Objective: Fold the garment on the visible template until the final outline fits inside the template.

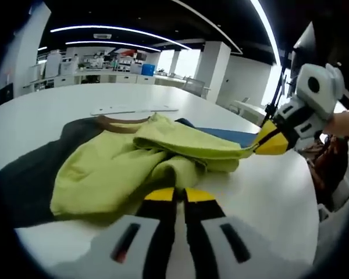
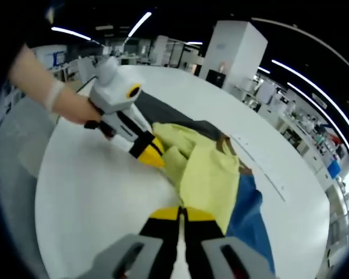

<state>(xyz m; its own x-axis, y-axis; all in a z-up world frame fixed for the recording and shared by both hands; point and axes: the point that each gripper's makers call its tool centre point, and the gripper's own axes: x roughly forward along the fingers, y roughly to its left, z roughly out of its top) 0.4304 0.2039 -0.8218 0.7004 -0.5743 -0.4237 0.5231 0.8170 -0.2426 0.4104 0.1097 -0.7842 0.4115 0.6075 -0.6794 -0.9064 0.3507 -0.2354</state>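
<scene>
Looking along my left jaws, I see the dark template (image 1: 29, 174) at the far left, spread flat on the white table (image 1: 267, 192), with the yellow-green garment (image 1: 122, 168) heaped across its right part. My left gripper (image 1: 174, 195) has its 2 yellow-tipped jaws drawn together on the near hem of that garment, the cloth bunched just above the tips. Behind the heap lies a brown collar band (image 1: 119, 123), then a long pale strip (image 1: 134, 110) flat on the table. A blue sheet (image 1: 227, 136) peeks out from under the fold toward the right. At the far right my right gripper (image 1: 271, 143) comes in, its yellow tip pinching a stretched corner of the garment, a bare hand (image 1: 344, 122) behind it.

Across in the right gripper view, a hand (image 2: 75, 107) at the left holds the left gripper (image 2: 153, 152), whose tip is buried in the garment's (image 2: 206, 168) crumpled edge. My right gripper (image 2: 180, 214) sits bottom centre, jaws closed on the garment's lower corner. This side reveals far more of the blue sheet (image 2: 250, 215), running down beside my jaws, while the template (image 2: 163, 110) shows as a dark wedge beyond the heap.
</scene>
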